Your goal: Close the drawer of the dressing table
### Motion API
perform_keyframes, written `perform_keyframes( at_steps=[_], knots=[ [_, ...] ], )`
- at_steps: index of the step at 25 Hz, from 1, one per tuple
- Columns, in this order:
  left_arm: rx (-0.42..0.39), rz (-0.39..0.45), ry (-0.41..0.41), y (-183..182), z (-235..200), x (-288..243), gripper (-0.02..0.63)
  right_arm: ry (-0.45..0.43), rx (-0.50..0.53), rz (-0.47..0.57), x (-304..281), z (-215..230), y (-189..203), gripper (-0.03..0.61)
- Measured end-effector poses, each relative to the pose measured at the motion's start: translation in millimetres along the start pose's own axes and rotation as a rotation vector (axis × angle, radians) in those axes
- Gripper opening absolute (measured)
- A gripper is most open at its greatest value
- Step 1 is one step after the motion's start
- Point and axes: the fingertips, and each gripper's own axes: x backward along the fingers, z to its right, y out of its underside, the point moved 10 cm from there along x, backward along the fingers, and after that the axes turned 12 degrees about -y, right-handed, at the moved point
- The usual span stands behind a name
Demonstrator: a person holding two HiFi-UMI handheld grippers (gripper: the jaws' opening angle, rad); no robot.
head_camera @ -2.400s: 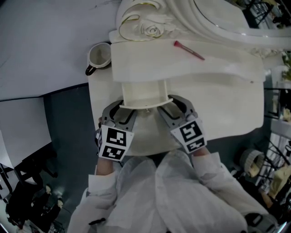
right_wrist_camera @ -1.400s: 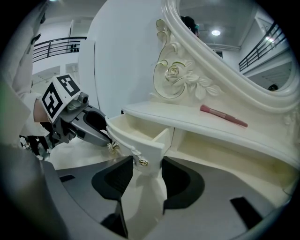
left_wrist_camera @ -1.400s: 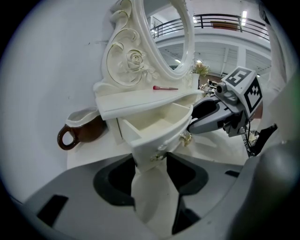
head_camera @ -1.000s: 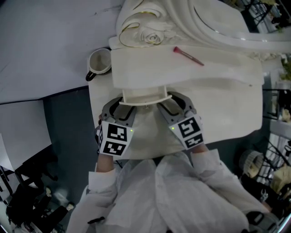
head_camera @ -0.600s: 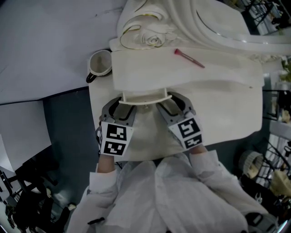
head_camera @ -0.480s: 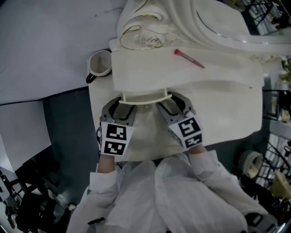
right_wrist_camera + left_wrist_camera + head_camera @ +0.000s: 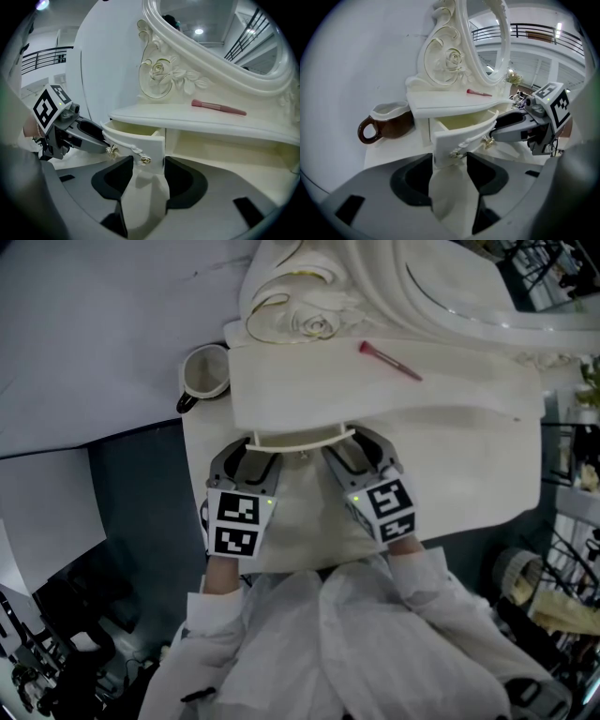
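The small white drawer (image 7: 300,439) of the cream dressing table (image 7: 469,474) sticks out only a little from under the upper shelf (image 7: 450,390). My left gripper (image 7: 246,457) is open at the drawer front's left end, and my right gripper (image 7: 361,451) is open at its right end. In the left gripper view the drawer's front corner (image 7: 459,136) with its gold knobs stands between the jaws of the left gripper (image 7: 449,161). In the right gripper view the drawer's other corner (image 7: 140,140) stands between the jaws of the right gripper (image 7: 143,164). Inside, the drawer shows nothing.
A brown and white mug (image 7: 204,371) stands on the table's left rear corner, close to the left gripper. A pink brush (image 7: 389,349) lies on the upper shelf. The ornate mirror frame (image 7: 309,296) rises behind it. A white wall runs on the left.
The drawer has slid far back under the shelf since the earliest frame. Both grippers have moved forward with its front; over the last half second the motion is slight.
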Motion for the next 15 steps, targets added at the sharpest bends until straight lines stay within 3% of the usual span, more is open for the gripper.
perform_keyframes(
  at_steps=[15],
  knots=[
    [-0.004,-0.002,-0.027,-8.3,-4.5,-6.3,0.215,0.015,-0.015,0.015,-6.8,4.4,-6.7,0.193]
  ],
)
